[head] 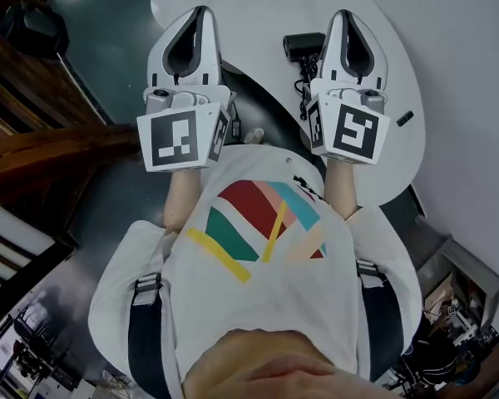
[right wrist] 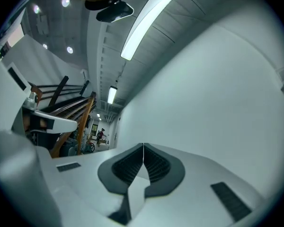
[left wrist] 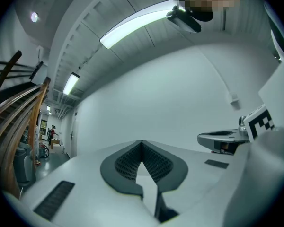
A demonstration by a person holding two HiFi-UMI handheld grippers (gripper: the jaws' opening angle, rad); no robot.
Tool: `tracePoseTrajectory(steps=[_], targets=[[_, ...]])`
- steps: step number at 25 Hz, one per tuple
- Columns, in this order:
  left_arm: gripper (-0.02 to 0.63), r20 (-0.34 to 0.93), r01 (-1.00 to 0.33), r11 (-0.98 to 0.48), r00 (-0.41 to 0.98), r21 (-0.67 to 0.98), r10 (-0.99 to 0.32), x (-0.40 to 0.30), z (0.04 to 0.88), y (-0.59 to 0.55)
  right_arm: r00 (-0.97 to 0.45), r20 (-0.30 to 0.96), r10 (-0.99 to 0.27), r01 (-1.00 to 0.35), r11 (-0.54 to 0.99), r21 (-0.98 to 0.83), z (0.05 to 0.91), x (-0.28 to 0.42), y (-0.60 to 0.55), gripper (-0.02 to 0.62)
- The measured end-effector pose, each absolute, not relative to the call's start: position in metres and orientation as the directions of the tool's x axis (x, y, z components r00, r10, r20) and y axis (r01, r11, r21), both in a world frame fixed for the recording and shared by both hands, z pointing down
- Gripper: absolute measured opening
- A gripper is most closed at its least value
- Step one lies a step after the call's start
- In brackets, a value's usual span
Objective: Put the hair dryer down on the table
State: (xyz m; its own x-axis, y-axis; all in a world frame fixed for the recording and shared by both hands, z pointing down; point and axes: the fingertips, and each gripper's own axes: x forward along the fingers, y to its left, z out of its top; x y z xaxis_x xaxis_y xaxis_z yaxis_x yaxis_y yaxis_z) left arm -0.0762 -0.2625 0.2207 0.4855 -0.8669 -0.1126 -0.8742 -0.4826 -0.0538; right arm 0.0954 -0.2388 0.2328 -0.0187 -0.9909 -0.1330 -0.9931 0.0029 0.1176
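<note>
Hair dryer is lying on the white table, cord trailing beside it, while the left gripper and right gripper are hovering level above the near edge, touching nothing. Left gripper view: jaws are meeting, empty. Right gripper view: jaws are pressing together, empty. Placing looks finished, and next calls only for keeping clear. No container is showing.

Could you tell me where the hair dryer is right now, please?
In the head view, the hair dryer lies on the white table, just beside the right gripper on its inner side, its cord trailing toward the person.
</note>
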Motion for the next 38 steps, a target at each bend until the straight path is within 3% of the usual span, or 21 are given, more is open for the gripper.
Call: tracePoseTrajectory(steps=[38], targets=[[0.014, -0.171, -0.872, -0.485, 0.489, -0.069, -0.855, -0.070, 0.194, -0.255, -0.039, -0.168, -0.985, -0.990, 0.016, 0.137, 0.218, 0.093, -0.219, 0.009]])
